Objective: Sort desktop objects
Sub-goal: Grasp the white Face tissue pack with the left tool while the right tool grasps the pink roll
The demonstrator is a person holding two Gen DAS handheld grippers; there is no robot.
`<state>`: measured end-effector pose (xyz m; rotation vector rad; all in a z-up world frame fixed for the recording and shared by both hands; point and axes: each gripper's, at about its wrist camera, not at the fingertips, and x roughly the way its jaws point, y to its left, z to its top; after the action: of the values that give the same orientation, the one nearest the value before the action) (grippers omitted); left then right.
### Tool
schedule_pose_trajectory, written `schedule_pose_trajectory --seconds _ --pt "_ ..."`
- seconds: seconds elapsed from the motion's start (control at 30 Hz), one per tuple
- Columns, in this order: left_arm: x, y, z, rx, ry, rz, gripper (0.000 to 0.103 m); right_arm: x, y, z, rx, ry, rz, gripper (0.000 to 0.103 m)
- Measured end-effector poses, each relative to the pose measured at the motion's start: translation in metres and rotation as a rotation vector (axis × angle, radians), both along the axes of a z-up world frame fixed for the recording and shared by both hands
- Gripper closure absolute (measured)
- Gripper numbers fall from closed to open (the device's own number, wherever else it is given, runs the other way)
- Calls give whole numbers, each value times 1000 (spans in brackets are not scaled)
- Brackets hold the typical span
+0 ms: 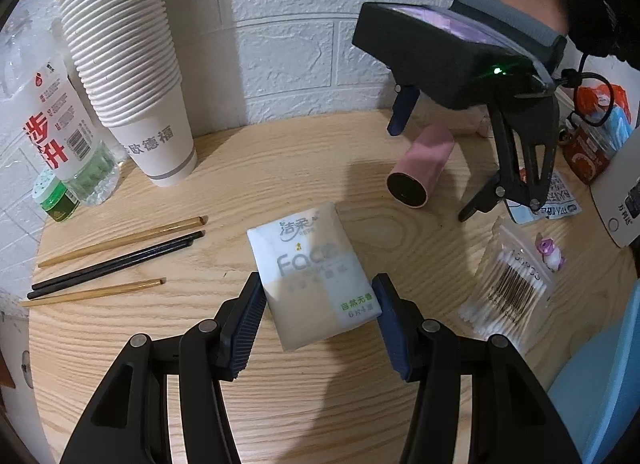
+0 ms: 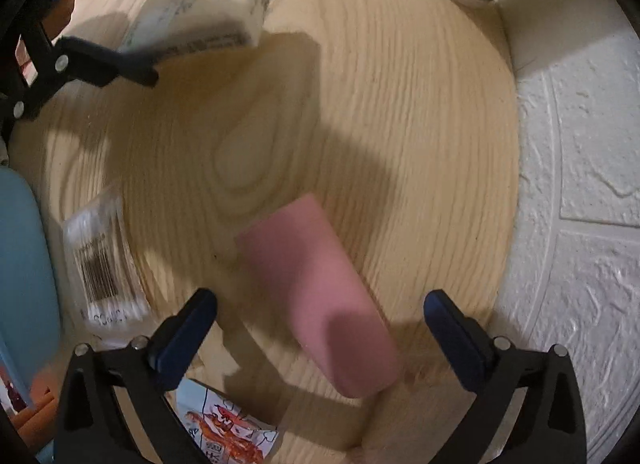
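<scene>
White brick wall behind the pale wood-grain counter [image 1: 304,168]. Left gripper [image 1: 318,318] clamps the white soft tissue packet [image 1: 310,276] between its fingers, apparently off the counter. Right gripper [image 2: 320,338] hangs fingers wide, empty, straddling the lying pink cylinder [image 2: 316,288]; lower squarely, then close gently.

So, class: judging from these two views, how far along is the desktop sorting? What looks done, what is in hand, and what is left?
Done: nothing looks clearly sorted, though the chopsticks lie together.
In hand: the left gripper is shut on the tissue pack, lifted off the table; the right gripper stands open over the pink cylinder, not gripping it.
Left: the cylinder, cotton swab bag and small pink figurine.
</scene>
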<state>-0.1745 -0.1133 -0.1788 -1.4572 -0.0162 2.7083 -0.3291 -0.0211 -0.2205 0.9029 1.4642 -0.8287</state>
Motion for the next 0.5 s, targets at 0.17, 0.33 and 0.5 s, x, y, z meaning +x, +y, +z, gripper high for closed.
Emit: schedule_pose_trajectory --seconds 0.17,0.33,0.5 --pt "-10 -1 -5 5 -5 12 51 -11 12 13 -11 -4 -27 0" --pt "-17 3 -6 2 -4 2 51 -18 24 29 -12 -7 -33 4" --pt "-21 5 -6 -1 -5 1 51 -31 31 64 -84 -30 -70 62"
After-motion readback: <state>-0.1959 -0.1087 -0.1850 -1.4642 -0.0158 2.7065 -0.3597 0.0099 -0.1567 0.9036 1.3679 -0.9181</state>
